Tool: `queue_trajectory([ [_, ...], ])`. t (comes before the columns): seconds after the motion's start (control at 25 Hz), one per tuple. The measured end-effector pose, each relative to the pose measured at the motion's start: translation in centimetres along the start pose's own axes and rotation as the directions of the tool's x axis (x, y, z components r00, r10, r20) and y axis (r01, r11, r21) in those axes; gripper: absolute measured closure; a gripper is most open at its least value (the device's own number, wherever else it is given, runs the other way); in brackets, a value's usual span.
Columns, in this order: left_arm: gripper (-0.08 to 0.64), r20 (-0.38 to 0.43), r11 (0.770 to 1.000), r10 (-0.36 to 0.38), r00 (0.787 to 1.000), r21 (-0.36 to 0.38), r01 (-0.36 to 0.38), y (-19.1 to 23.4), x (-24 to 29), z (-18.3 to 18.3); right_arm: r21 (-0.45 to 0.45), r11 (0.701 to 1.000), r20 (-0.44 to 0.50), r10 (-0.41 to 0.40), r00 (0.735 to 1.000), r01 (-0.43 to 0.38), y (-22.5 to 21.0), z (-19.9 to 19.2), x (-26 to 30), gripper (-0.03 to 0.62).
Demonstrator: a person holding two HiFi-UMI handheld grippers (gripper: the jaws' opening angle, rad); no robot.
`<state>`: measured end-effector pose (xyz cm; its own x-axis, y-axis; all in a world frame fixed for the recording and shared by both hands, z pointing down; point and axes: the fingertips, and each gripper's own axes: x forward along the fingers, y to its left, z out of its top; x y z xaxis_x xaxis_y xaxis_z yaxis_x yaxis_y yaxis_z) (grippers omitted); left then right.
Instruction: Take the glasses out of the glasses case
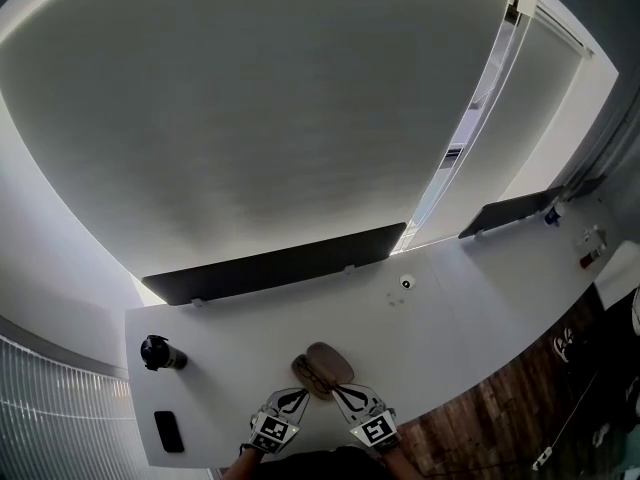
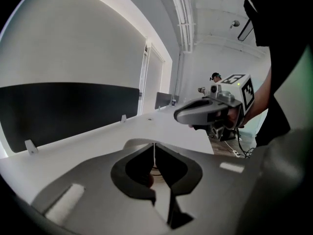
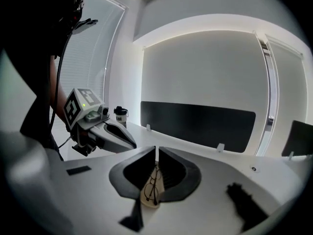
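The brown glasses case (image 1: 322,368) lies open on the white table (image 1: 460,308) near its front edge. In the right gripper view the dark-framed glasses (image 3: 152,186) rest in the tan case (image 3: 148,199), seen low between the jaws. My left gripper (image 1: 302,394) comes at the case from the near left, and its jaws stand shut with nothing between them. My right gripper (image 1: 336,389) comes from the near right, also shut and empty. Both tips are close to the case; I cannot tell whether they touch it. Each gripper shows in the other's view: right gripper (image 2: 182,115), left gripper (image 3: 132,144).
A black cup (image 1: 160,352) stands at the table's left, also seen as the cup (image 3: 120,115). A black phone (image 1: 168,430) lies at the near left corner. A dark panel (image 1: 280,266) runs along the table's back edge. Wooden floor (image 1: 500,408) shows to the right.
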<state>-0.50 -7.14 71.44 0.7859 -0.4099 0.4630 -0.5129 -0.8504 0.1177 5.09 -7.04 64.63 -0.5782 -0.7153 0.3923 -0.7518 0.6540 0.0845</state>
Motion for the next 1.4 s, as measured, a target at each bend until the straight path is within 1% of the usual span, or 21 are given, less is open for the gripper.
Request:
queue_trajectory([
  [0.16,0.543,-0.082,0.999,-0.028,0.996,-0.037,0.025,0.4,2.4,-3.0,-0.007,1.000,-0.060,0.006,0.998,-0.007,-0.6,-1.2,0.7,0.581],
  [0.32,0.535,-0.131,0.999,-0.033,0.991,-0.015,0.031,0.9,4.4,-4.3,-0.033,0.999,-0.111,0.034,0.993,-0.038,-1.0,-2.1,1.7,0.581],
  [0.48,0.526,-0.150,1.000,-0.020,0.988,-0.018,0.018,1.6,5.4,-5.5,-0.085,0.992,-0.157,0.082,0.984,-0.096,-0.8,-2.8,2.3,0.581],
  [0.6,0.520,-0.176,1.000,-0.023,0.984,0.003,0.024,2.0,6.1,-6.4,-0.083,0.990,-0.168,0.095,0.981,-0.110,-1.0,-2.7,2.9,0.581],
  [0.72,0.515,-0.220,0.999,-0.035,0.975,0.010,0.038,2.1,6.5,-8.0,-0.095,0.986,-0.198,0.118,0.973,-0.139,-1.2,-3.0,3.8,0.581],
  [0.8,0.514,-0.223,0.999,-0.038,0.974,0.002,0.039,2.2,6.5,-8.4,-0.124,0.977,-0.230,0.142,0.963,-0.174,-1.2,-2.9,4.6,0.581],
  [0.88,0.512,-0.208,0.999,-0.040,0.977,-0.016,0.037,2.2,6.4,-8.3,-0.162,0.964,-0.251,0.166,0.954,-0.211,-1.0,-3.2,5.3,0.581],
  [1.0,0.509,-0.191,0.998,-0.053,0.980,-0.049,0.045,2.2,6.3,-8.3,-0.168,0.957,-0.269,0.185,0.945,-0.236,-1.0,-3.5,6.6,0.581],
  [1.08,0.509,-0.192,0.997,-0.059,0.980,-0.056,0.049,2.2,6.2,-8.4,-0.164,0.955,-0.282,0.193,0.940,-0.245,-0.8,-3.7,7.4,0.581],
  [1.16,0.509,-0.193,0.997,-0.065,0.979,-0.057,0.055,2.3,6.2,-8.4,-0.169,0.950,-0.318,0.200,0.927,-0.263,-0.5,-4.2,8.2,0.581],
  [1.24,0.503,-0.192,0.996,-0.081,0.978,-0.062,0.071,2.2,6.2,-8.4,-0.168,0.946,-0.369,0.202,0.907,-0.279,-0.3,-5.0,8.8,0.580],
  [1.28,0.491,-0.193,0.995,-0.090,0.977,-0.063,0.079,2.0,6.2,-8.5,-0.156,0.946,-0.391,0.204,0.898,-0.283,-0.2,-5.4,9.1,0.580],
  [1.4,0.486,-0.205,0.995,-0.094,0.974,-0.066,0.082,1.8,6.3,-9.2,-0.097,0.951,-0.443,0.223,0.869,-0.293,0.4,-6.6,9.6,0.580],
])
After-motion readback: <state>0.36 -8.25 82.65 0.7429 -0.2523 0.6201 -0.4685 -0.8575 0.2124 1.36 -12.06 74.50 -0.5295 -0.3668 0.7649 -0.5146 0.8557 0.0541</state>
